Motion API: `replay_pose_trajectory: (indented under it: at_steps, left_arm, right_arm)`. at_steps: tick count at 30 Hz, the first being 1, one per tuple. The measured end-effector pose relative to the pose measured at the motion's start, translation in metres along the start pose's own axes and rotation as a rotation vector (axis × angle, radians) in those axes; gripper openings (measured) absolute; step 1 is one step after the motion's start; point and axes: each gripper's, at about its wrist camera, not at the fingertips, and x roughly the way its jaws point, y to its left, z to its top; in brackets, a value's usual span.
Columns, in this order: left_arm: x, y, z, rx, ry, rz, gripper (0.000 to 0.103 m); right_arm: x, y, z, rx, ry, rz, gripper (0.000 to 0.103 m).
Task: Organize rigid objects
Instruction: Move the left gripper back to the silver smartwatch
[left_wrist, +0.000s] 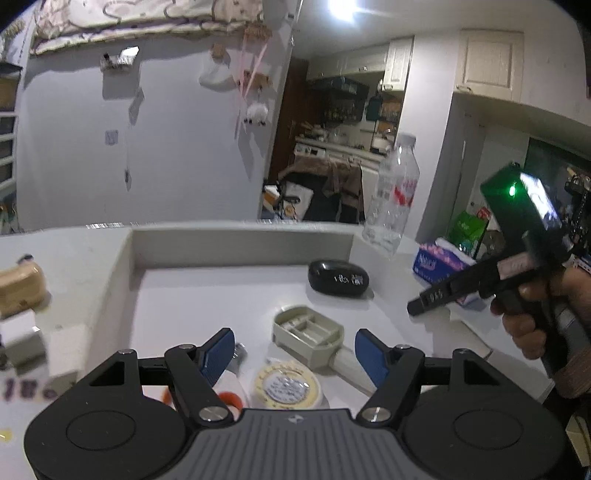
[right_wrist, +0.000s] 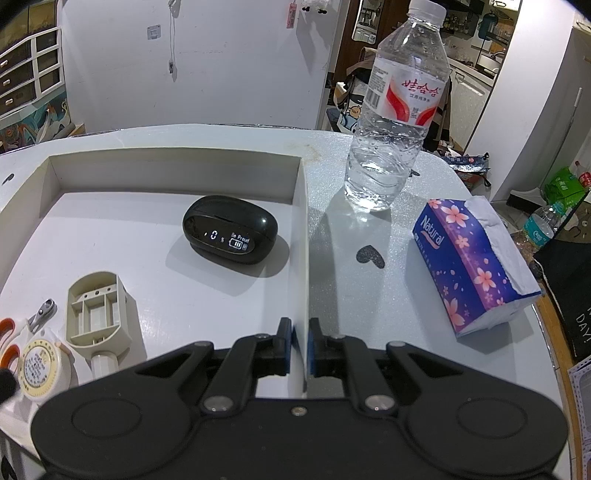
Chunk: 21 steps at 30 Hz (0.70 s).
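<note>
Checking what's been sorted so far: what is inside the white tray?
Inside the white tray: a black earbud case, a beige plastic holder, a round tape roll, small metal clippers and orange-handled scissors, mostly cut off. The right gripper hides the near edge.

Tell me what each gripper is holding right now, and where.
Right gripper: jaws shut on the white tray, gripping its right side wall near the front. Left gripper: open, holding nothing.
</note>
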Motion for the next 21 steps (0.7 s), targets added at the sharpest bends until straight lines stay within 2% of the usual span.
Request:
replay_pose_trajectory:
  at_steps: [5,7,8,9,13,16,21]
  left_arm:
    - [-0.018,0.014,0.007,-0.013,-0.048,0.056,0.073]
    - [-0.024,0.022,0.010,-0.024,-0.070,0.082,0.077]
    - [-0.027,0.027,0.012,-0.028,-0.081,0.099,0.082]
    - [-0.030,0.033,0.013,-0.033,-0.093,0.124,0.086]
    - [-0.036,0.061,0.019,-0.077,-0.118,0.222,0.089]
    - [-0.040,0.087,0.020,-0.127,-0.133,0.306,0.102]
    - [-0.045,0.128,0.020,-0.218,-0.136,0.442,0.103]
  right_arm:
    - [0.000,0.000,0.000,0.000,0.000,0.000,0.009]
    - [0.000,0.000,0.000,0.001,0.000,0.000,0.009]
    - [0.000,0.000,0.000,0.001,0.000,0.000,0.009]
    - [0.000,0.001,0.000,0.000,0.000,0.000,0.009]
    - [0.000,0.000,0.000,0.000,0.000,-0.001,0.009]
    - [0.000,0.001,0.000,0.000,0.000,-0.001,0.009]
    - [0.000,0.001,0.000,-0.001,0.000,-0.001,0.009]
